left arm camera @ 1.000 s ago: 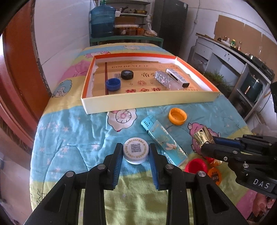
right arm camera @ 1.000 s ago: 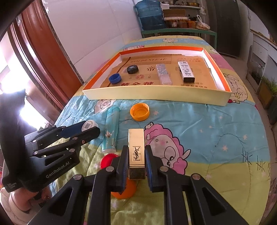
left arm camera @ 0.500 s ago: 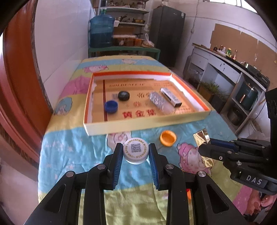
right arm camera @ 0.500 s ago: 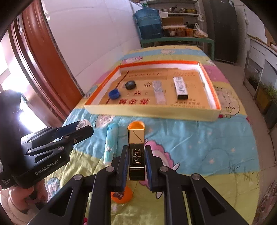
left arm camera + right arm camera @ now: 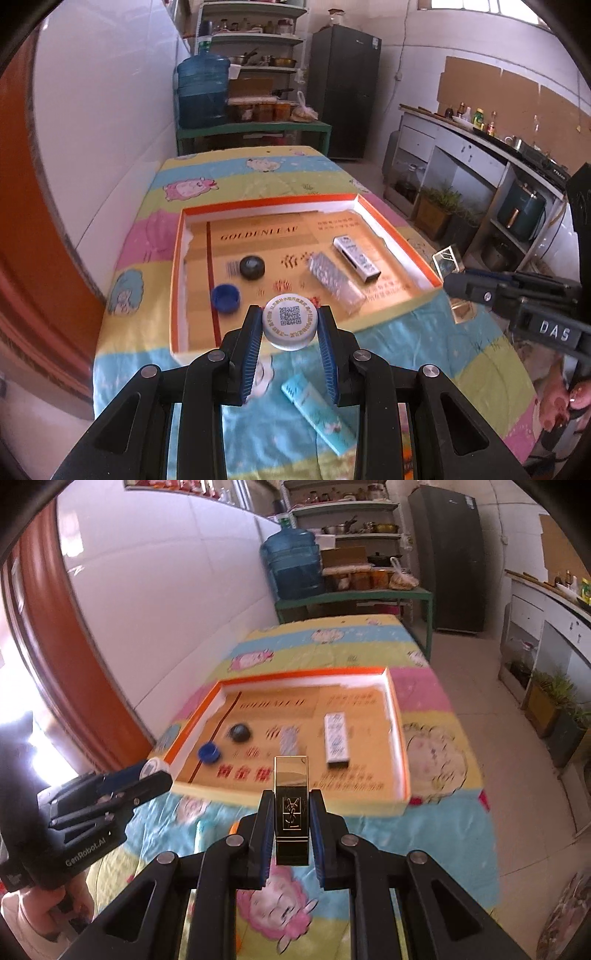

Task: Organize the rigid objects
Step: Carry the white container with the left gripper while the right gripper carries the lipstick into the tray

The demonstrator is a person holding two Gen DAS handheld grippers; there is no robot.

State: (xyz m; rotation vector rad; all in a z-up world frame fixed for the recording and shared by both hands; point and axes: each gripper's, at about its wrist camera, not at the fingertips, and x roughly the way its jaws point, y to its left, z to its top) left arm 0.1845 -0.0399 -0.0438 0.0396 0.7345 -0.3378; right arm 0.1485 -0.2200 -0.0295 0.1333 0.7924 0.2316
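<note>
Above the worktop, the left claw [image 5: 290, 328] pinches a light white QR-printed bottle cap [image 5: 290, 320] by its rim; the right claw [image 5: 291, 808] clamps a slick gold YSL lipstick case [image 5: 291, 794] on its flat sides, the orange-rimmed tray [image 5: 395, 716] at twelve o'clock.

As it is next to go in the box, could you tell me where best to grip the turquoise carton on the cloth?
Grip the turquoise carton across its two long sides near the middle, coming straight down: it lies flat and slim on the blanket.
</note>
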